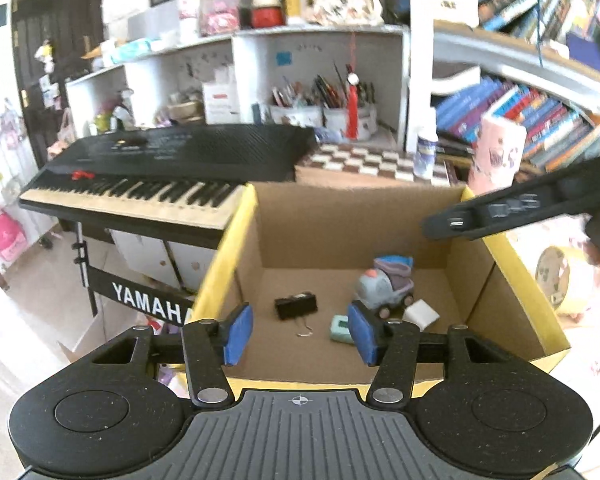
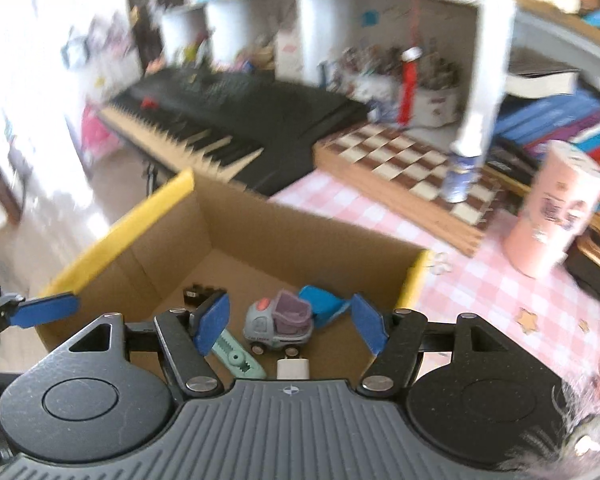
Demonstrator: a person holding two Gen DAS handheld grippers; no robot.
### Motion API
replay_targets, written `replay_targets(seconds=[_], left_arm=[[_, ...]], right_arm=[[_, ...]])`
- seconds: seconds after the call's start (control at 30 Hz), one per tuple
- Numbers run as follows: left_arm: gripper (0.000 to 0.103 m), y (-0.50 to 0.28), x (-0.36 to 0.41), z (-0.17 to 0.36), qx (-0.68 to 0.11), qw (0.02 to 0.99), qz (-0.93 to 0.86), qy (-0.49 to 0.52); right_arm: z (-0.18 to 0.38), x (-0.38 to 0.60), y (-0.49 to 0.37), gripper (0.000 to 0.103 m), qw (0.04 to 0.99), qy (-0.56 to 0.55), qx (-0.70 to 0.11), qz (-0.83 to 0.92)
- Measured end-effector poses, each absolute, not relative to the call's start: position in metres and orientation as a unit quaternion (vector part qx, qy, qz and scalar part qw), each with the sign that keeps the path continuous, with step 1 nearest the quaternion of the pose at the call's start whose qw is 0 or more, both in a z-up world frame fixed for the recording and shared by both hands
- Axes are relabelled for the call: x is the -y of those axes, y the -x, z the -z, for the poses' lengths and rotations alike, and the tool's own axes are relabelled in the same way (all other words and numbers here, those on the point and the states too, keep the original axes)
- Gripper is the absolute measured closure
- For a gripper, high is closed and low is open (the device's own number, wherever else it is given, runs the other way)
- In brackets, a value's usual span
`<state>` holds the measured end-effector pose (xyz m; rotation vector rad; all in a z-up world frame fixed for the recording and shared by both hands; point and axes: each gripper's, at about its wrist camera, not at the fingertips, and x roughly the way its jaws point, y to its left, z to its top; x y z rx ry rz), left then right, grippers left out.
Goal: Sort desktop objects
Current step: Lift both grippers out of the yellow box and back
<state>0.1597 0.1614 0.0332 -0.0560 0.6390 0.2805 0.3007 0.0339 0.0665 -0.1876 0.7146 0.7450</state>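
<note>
right-wrist shelves (image 2: 340,20) blurred, binder clip (image 2: 198,294) partly hidden

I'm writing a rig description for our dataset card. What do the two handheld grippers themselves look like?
Both match: the left gripper and right gripper each have a ribbed dark grey body with a small white crosshair mark, two round black speckled lobes, black linkage arms with silver rivets, and flat blue finger pads. No cables or sleeves are visible.

Both wrist views close above the cardboard box (image 1: 512,280), angled down inside, sharing toy car (image 1: 384,288) and keyboard (image 2: 236,120)
</note>
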Motion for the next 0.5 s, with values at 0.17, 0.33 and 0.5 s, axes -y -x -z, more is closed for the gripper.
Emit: replay_targets(seconds=[0.17, 0.33, 0.5], left_arm=[[0.049, -0.14, -0.172, -0.047, -0.292, 0.943, -0.15, 0.05], [0.045, -0.121, -0.176, -0.054, -0.275, 0.946, -0.159, 0.064], [0.041, -0.1, -0.175, -0.056, -0.266, 0.948, -0.162, 0.067]], right_arm=[[-0.082, -0.004, -0.274, 0.037, 0.891, 0.063, -0.311, -0.324], [-0.088, 0.017, -0.234, 0.037, 0.918, 0.047, -0.274, -0.282], [-0.08, 0.026, -0.19, 0.035, 0.933, 0.051, -0.252, -0.251]])
